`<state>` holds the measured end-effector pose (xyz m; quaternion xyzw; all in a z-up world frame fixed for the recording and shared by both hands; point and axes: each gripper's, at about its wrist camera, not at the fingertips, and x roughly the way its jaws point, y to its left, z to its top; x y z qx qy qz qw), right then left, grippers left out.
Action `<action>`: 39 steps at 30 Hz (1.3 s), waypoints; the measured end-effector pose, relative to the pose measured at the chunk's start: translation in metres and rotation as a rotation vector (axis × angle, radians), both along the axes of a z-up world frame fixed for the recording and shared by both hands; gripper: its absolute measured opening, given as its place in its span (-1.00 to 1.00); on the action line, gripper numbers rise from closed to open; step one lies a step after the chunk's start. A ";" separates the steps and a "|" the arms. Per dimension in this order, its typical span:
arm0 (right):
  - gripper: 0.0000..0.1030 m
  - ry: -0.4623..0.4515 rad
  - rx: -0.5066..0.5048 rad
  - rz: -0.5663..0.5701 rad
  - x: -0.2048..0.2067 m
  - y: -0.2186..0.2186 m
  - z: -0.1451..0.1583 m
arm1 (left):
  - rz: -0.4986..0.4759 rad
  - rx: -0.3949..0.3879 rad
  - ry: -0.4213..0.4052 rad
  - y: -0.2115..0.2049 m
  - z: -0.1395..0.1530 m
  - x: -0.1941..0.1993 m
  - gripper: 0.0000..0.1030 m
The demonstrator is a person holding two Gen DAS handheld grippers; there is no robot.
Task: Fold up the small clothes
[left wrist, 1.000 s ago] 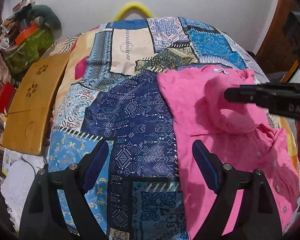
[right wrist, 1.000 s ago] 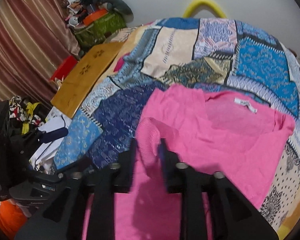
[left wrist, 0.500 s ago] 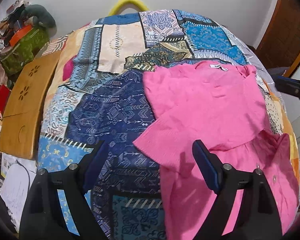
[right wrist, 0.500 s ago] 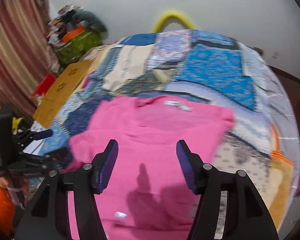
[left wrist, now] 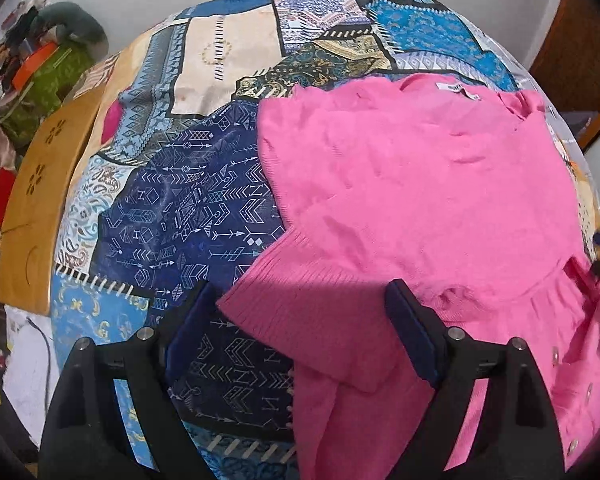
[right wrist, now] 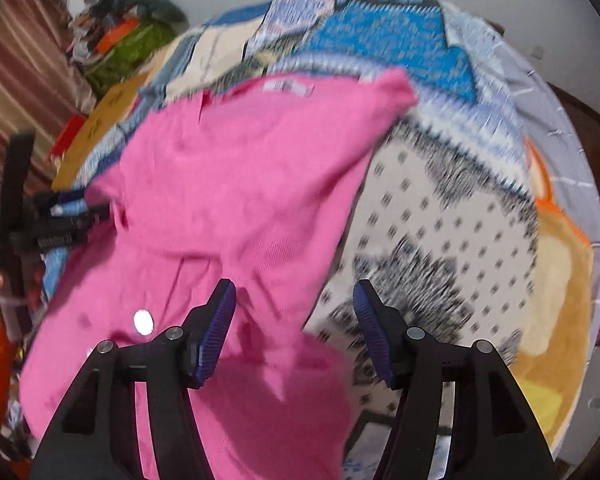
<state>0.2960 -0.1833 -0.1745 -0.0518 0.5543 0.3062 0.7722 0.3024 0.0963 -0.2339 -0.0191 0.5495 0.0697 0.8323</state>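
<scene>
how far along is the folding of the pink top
Early on. Done: one sleeve lies folded across the pink top, which is spread on the patchwork cover. In hand: nothing; left claw and right claw are both open. Left: the other side and the final folds.

Pink knit cardigan (left wrist: 412,200) lies flat on the patchwork-print bedspread (left wrist: 188,208), toward 3 o'clock in the left wrist view, neck label (left wrist: 458,91) at 12 o'clock. Ribbed sleeve cuff (left wrist: 300,304) lies at 6, between the left gripper (left wrist: 300,328) fingers. Perforated wooden board (left wrist: 40,200) at 9, beside the bed. Green bag (left wrist: 48,88) at 10, behind the board.
</scene>
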 end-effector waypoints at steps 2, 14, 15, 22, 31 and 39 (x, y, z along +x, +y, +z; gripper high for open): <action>0.11 -0.002 -0.030 0.029 -0.004 0.008 -0.011 | 0.006 -0.004 0.004 0.001 0.000 -0.001 0.74; 0.10 -0.149 -0.042 -0.043 0.005 -0.003 0.001 | -0.009 0.020 -0.028 0.002 0.023 -0.015 0.74; 0.10 -0.175 -0.052 -0.053 0.005 -0.007 0.004 | -0.007 0.022 -0.031 0.002 0.023 -0.016 0.74; 0.10 -0.176 -0.070 -0.043 0.001 -0.007 0.003 | 0.014 0.004 -0.009 0.003 0.015 -0.012 0.74; 0.10 -0.199 -0.083 -0.004 0.000 0.023 -0.006 | -0.017 0.035 0.015 -0.006 0.006 -0.012 0.74; 0.05 -0.321 -0.169 -0.017 0.005 0.029 -0.007 | 0.028 0.035 -0.027 0.001 0.014 -0.011 0.74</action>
